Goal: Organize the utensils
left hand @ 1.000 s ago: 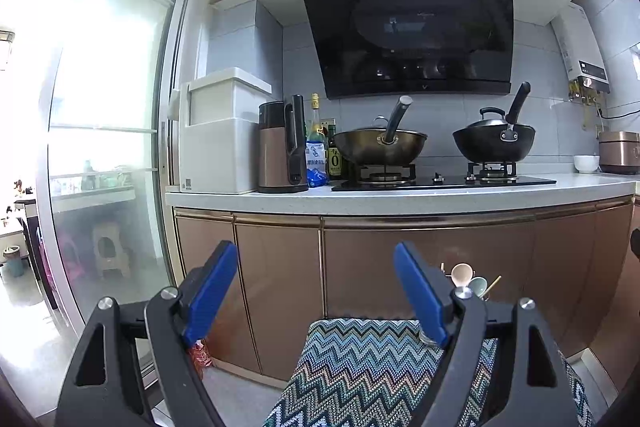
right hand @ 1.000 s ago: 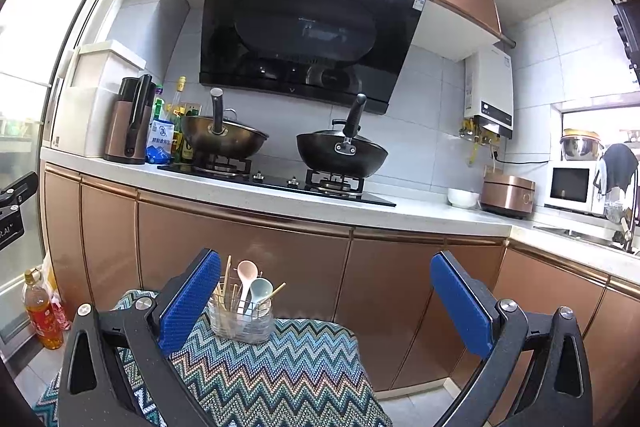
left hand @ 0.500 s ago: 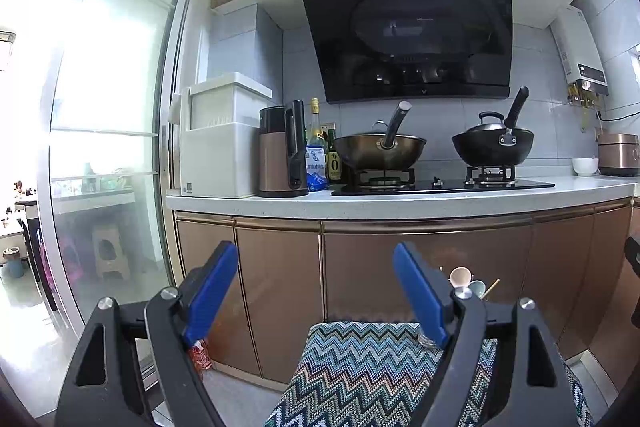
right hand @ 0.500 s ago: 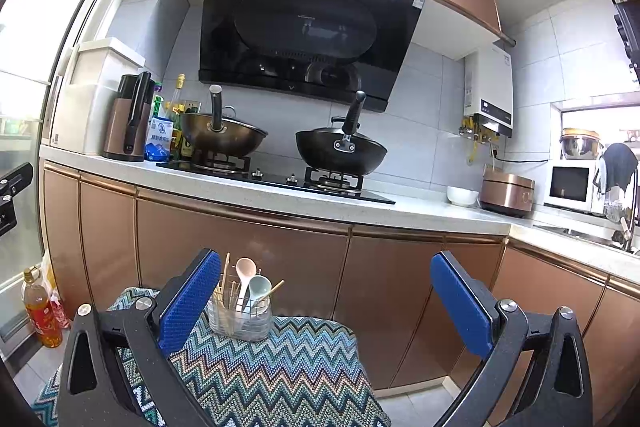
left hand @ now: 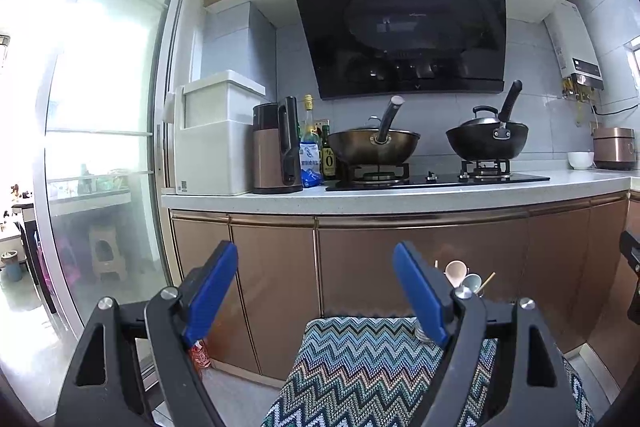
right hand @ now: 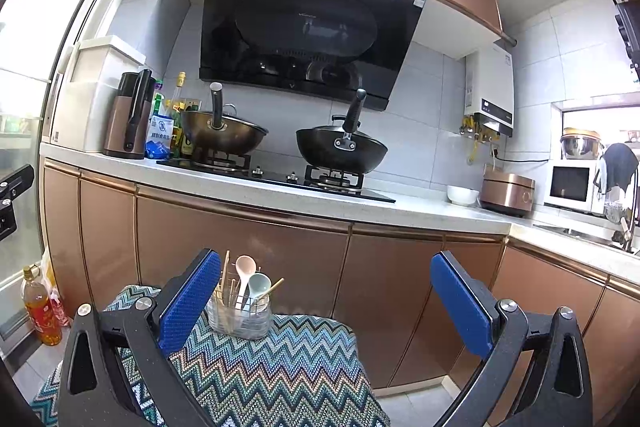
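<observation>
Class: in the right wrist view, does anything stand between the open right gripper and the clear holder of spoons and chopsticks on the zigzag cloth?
Nothing visible does. The right gripper is open, the utensil holder stands just beyond its left finger, and only bare zigzag cloth lies between.

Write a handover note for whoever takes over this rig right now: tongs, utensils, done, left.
Left tongs: open, empty, held above the zigzag cloth.
Right tongs: open, empty, level with the utensil holder.
Utensils: pink spoon, pale blue spoon and chopsticks stand upright in the clear holder at the cloth's far edge, by the cabinet doors.
Done: nothing gripped; no loose utensils visible.
Left: probably approach the holder; the near part of the cloth is hidden behind the tongs.
</observation>
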The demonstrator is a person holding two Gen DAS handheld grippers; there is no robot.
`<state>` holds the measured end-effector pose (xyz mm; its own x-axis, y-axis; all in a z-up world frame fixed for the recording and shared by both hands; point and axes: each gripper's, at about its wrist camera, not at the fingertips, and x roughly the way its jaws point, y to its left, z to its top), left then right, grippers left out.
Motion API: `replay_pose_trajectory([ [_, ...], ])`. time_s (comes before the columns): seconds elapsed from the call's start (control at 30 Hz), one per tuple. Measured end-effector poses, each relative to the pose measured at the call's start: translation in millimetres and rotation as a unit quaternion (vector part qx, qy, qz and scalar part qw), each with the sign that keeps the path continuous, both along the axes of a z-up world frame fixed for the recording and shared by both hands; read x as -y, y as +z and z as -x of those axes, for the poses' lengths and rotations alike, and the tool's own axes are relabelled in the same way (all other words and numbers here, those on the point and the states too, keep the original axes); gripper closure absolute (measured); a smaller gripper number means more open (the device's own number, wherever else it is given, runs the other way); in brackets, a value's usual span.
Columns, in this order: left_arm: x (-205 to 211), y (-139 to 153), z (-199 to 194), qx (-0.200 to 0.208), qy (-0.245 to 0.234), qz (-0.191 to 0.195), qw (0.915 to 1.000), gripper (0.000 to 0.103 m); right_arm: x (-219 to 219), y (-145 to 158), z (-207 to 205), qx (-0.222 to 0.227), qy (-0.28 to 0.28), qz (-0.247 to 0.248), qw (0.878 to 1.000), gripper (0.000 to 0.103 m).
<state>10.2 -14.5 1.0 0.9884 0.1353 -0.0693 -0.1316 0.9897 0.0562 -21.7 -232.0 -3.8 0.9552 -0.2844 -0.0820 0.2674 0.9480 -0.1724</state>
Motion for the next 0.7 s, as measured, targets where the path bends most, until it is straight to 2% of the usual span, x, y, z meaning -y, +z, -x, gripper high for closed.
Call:
replay_pose_trajectory([
  [0.7,-2.1,-2.4,-2.0,-0.009,-0.013,0.003,0.9999,0.023,3.6,-7.6,-1.0,-0.005,0.000,0.000,1.000,0.000],
])
